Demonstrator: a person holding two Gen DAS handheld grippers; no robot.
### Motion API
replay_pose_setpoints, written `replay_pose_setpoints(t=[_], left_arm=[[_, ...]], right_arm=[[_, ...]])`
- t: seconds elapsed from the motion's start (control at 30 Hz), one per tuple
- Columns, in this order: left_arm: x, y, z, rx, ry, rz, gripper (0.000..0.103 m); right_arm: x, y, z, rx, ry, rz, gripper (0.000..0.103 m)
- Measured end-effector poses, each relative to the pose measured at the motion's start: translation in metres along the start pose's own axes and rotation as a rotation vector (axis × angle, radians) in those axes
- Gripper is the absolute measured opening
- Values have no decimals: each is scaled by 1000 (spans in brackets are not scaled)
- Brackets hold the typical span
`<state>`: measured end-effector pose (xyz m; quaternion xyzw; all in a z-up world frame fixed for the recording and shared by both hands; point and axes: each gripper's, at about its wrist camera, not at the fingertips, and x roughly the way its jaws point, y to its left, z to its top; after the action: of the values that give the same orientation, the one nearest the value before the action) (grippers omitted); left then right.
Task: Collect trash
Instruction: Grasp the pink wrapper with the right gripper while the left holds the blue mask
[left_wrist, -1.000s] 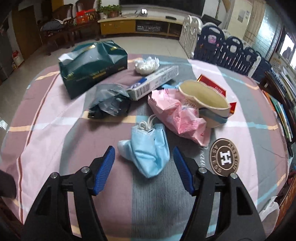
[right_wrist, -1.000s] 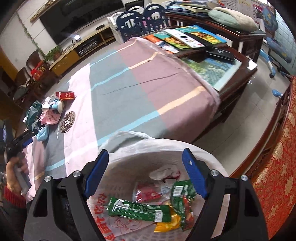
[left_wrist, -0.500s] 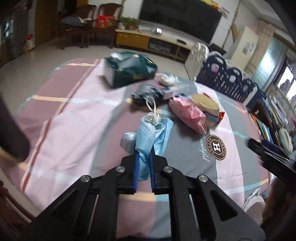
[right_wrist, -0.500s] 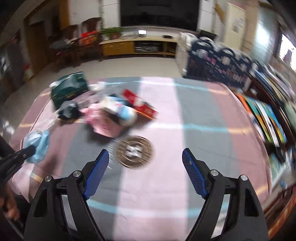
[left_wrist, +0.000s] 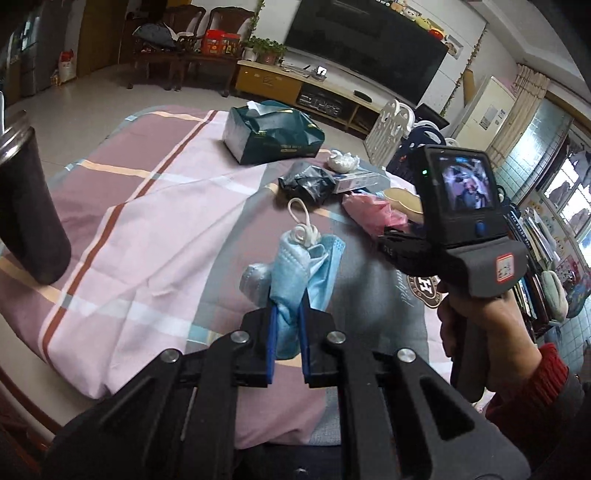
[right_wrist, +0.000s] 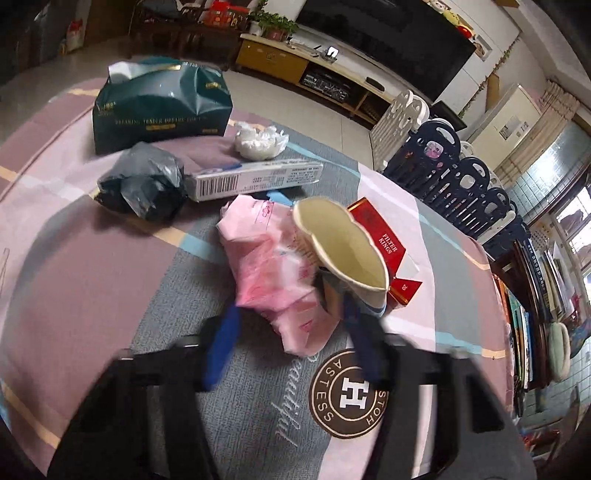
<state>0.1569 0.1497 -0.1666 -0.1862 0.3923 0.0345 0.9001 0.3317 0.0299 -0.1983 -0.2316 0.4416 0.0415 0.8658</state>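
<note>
My left gripper is shut on a crumpled blue face mask and holds it above the tablecloth, its white ear loop sticking up. My right gripper is blurred. Its jaws are closing around the near end of a pink plastic wrapper, and a small gap still shows at each blue finger. A squashed paper cup leans on the wrapper's right side, over a red cigarette box. In the left wrist view a hand holds the right gripper's body on the right.
Behind the wrapper lie a long white carton, a crumpled black bag, a white tissue wad and a green tissue pack. A dark tumbler stands at the table's left edge. Books are stacked beyond the right edge.
My left gripper has shut on the mask and lifted it off the cloth. My right gripper has swung from the trash basket to the pile, and its jaws have narrowed around the pink wrapper.
</note>
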Motion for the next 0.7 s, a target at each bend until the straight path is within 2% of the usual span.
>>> replay_pose_setpoints(t=[0.1,0.2,0.4,0.53,0.57,0.6,0.63,0.67,0.7], left_arm=[[1,3,1,-16,-5,-8,11],[2,10,2,-44,-6,-3,11],[2,19,4,-78,-8,11,12],[3,22,3,-92,-1,15,12],[4,23,3,-96,0,15,12],[4,25,3,-102,1,17,12],[4,26,3,-106,1,18,12],[4,27,3,-110,1,20,12],[4,27,3,-113,1,21,12]], right_arm=[[-7,-1,-3,19,-6,36,14],[-23,-5,-10,44,-9,94,11],[-68,-19,-47,83,-4,235,11],[-82,-16,-78,54,48,318,11],[-83,-15,-85,47,62,331,14],[-84,-15,-90,46,70,347,21],[-86,-16,-94,51,73,359,37],[-89,-18,-97,63,64,366,46],[-94,-21,-99,77,47,365,64]])
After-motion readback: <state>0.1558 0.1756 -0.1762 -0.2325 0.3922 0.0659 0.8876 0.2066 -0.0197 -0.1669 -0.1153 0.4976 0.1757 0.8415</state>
